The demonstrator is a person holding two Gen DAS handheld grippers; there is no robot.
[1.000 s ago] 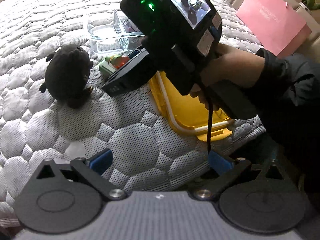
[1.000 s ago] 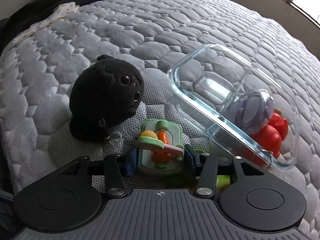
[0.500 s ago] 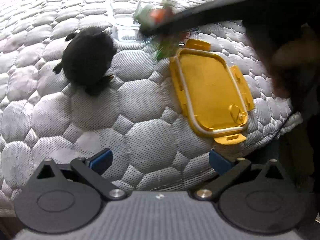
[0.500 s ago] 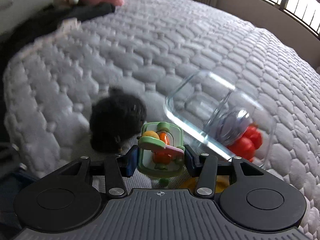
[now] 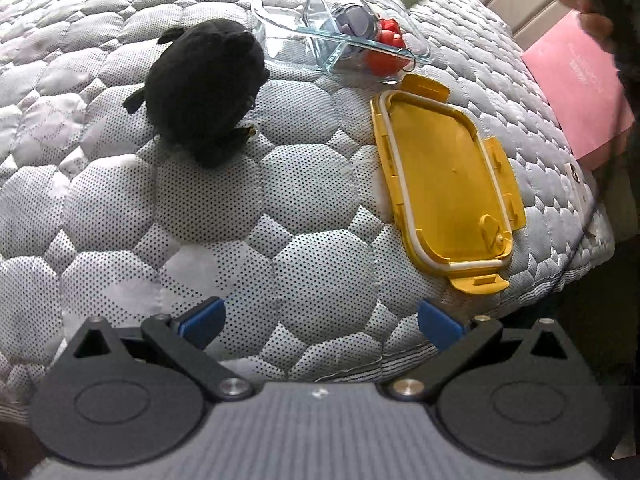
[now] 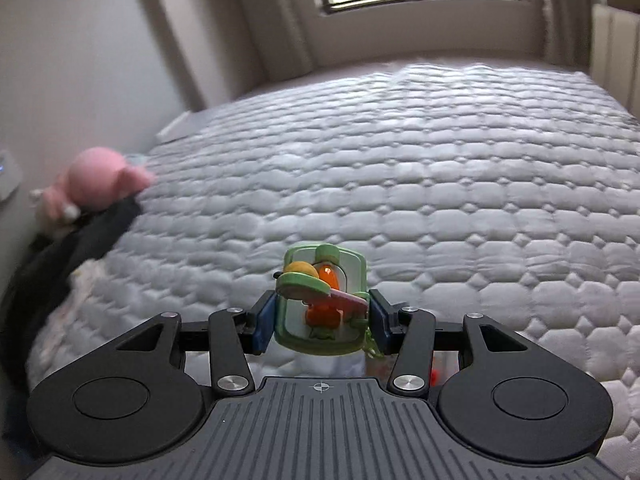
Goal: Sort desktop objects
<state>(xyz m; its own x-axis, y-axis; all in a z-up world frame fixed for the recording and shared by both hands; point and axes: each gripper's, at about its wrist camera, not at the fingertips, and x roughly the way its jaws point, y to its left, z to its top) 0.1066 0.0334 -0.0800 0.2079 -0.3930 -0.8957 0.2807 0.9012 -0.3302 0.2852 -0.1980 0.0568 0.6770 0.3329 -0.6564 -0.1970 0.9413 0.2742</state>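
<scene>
Toy charm, green with an orange centre and a pink bar, is sitting clamped between the blue pads of my right tongs, and it is now hanging in the air above the quilted mattress. A second ago these same tongs were closing on it down on the bedding beside the plush and the glass dish; I am now reading the pick as complete and the carry as under way. Below the right pads I am seeing only a sliver of glass and something red, so I cannot tell how the charm is lining up with the dish.

My left tongs are standing wide apart with nothing between them, hovering low over the near edge of the mattress. Ahead and to their right, the yellow lid is lying upside down, seal ring up. Ahead and to their left, the black plush is resting on the quilting. Farther ahead, the glass container is sitting tilted, holding a purple piece and red pieces in its right compartment. A green leafy tail from the charm is dangling at the far top edge, above the container.

I am judging that the release into the container comes next; the plush and the lid are not yet handled.
</scene>
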